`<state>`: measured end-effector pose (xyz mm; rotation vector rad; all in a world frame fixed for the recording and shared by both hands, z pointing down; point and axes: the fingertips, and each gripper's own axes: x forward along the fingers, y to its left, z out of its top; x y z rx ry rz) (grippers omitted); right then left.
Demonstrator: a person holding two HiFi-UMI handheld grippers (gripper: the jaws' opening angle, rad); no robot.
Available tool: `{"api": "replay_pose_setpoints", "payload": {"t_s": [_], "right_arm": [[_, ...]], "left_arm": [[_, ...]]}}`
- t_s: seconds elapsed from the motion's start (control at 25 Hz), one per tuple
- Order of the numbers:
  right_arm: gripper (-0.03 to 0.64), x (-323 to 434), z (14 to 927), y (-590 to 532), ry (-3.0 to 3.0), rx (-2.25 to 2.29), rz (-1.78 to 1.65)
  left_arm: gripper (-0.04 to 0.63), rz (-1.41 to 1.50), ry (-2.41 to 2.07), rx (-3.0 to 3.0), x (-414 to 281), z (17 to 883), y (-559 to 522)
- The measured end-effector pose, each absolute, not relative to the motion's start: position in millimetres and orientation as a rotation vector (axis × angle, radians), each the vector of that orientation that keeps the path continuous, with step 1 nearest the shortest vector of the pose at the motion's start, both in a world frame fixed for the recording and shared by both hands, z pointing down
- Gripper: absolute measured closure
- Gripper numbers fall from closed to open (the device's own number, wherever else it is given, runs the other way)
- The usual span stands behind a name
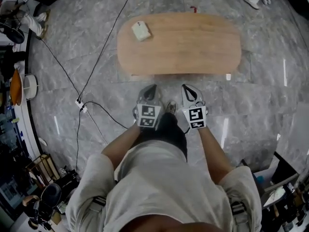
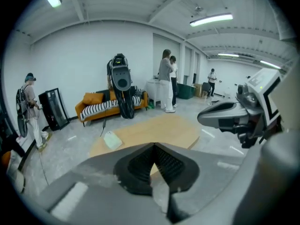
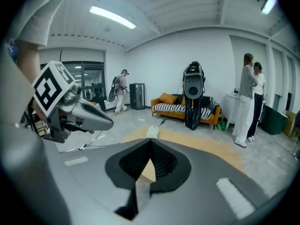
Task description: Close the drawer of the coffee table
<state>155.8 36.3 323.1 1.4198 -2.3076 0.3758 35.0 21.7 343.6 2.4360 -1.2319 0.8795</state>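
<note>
Now we are looking steeply down on the coffee table (image 1: 183,42), which is standing on the grey marble floor (image 1: 260,105) just ahead of us, its long side facing us. It is showing a pale wooden top, oblong with rounded ends, and a small white object (image 1: 140,31) is lying near its far left corner. The top is covering the drawer from above, so we cannot tell how the drawer is sitting. We are holding the left gripper (image 1: 150,88) and the right gripper (image 1: 188,87) side by side over the floor, near the table's near edge but apart from it, both pointing toward the table. Each gripper's jaws are pressing together at the tips with nothing between them (each gripper's own view is showing only table top past the closed pads). Bare floor is stretching between us and the near edge, and also to the right of the table. To the left a dark cable (image 1: 104,52) is running across the floor to a plug block (image 1: 81,105), well clear of the grippers. Beyond the table's far side an orange sofa (image 2: 108,104) is standing against the wall with a dark machine (image 2: 120,86) in front of it, and people (image 2: 166,81) are standing well off.
</note>
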Motion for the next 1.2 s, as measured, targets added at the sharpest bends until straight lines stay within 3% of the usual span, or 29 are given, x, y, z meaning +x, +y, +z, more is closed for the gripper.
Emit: {"api": "replay_pose_setpoints", "payload": {"t_s": [0.32,0.76,1.2], "right_arm": [[0.609,166,184,17,-2.404,1.639,0.076],[0.611,163,84,-7,-2.38,1.842,-0.119],[0.611,138,46,-10,-2.424,1.846,-0.188]], "left_arm": [[0.574,0.601,-1.427,2.537,38,249,5],[0.574,0.195,-1.623,2.654,39,106,-26],[0.574,0.113,-1.597,2.661,33,77,-24]]}}
